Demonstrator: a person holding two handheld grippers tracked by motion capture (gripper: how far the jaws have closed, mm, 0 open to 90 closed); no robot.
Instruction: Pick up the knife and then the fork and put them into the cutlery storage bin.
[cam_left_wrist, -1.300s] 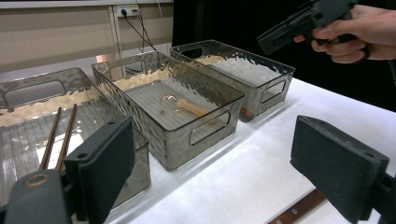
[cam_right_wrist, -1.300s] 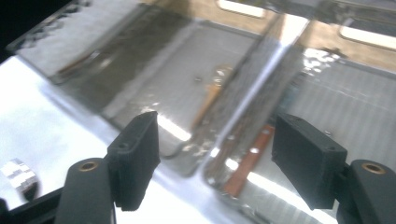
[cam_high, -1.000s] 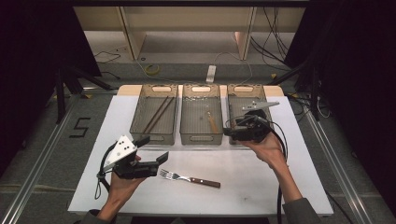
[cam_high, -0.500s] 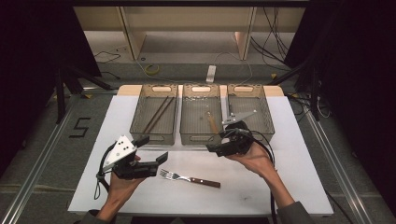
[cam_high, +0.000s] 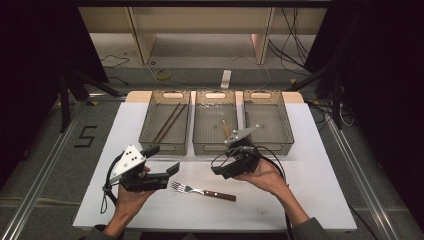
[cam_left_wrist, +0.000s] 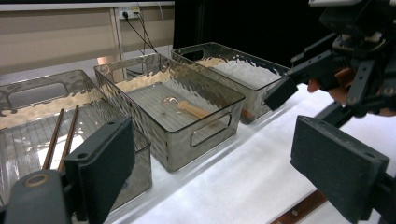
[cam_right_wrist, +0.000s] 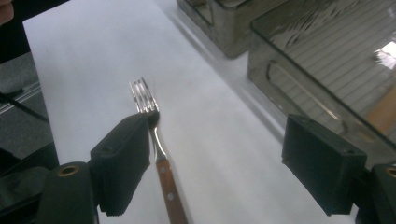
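Above fork: right hand-held gripper moved in from right bin; jaws opening

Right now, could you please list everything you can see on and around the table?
Table: one, white top.
Bins: three, clear grey, in a row at the far edge.
Chopsticks: two, brown, in the left bin.
Spoon: one, wooden handle, in the middle bin.
Fork: one, steel with wooden handle, on the table near the person.
Left tool: one, black, jaws open, left of the fork.
Right tool: one, black, jaws open, above the fork.
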